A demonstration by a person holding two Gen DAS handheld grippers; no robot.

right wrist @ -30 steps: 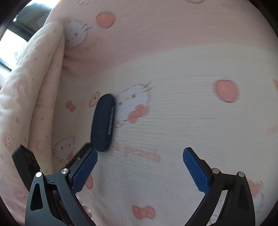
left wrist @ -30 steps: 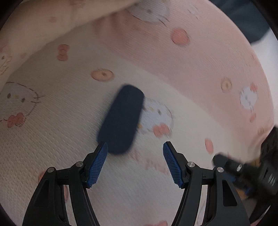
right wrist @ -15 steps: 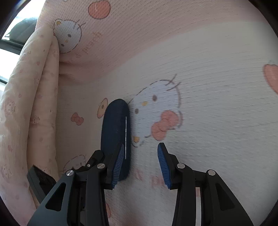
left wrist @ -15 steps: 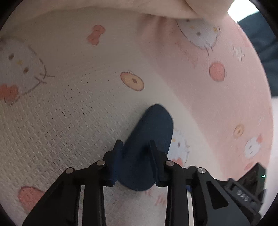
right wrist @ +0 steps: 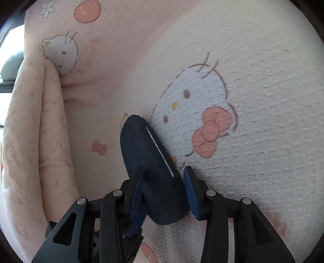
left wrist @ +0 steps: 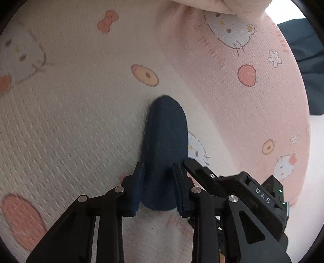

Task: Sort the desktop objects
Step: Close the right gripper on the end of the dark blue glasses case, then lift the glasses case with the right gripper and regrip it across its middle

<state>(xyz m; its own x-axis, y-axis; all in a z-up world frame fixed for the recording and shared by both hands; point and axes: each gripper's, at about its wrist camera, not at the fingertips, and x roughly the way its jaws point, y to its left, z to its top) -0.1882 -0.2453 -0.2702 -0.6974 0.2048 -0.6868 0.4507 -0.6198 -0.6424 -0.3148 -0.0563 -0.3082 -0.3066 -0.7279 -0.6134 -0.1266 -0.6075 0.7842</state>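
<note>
A dark navy fabric case (left wrist: 164,141), long with rounded ends, lies on a cartoon-cat bedsheet (left wrist: 81,121). My left gripper (left wrist: 158,182) has its blue pads pressed on both sides of the case's near end, and the jaws are still closing. In the right wrist view the same case (right wrist: 145,149) shows a thin silver zip line (right wrist: 160,151). My right gripper (right wrist: 165,188) is shut on that near end too. The right tool's black body (left wrist: 253,192) crowds in beside the left one.
A folded cream quilt (right wrist: 30,141) stands along the left of the right wrist view, and shows as a quilt edge (left wrist: 212,6) at the top of the left wrist view. A pink band of the sheet (left wrist: 243,101) runs beyond the case. Dark cloth (left wrist: 303,40) lies at far right.
Both grippers came down onto the case and went from wide open to closed on its near end. The case now looks tipped slightly onto its side.
</note>
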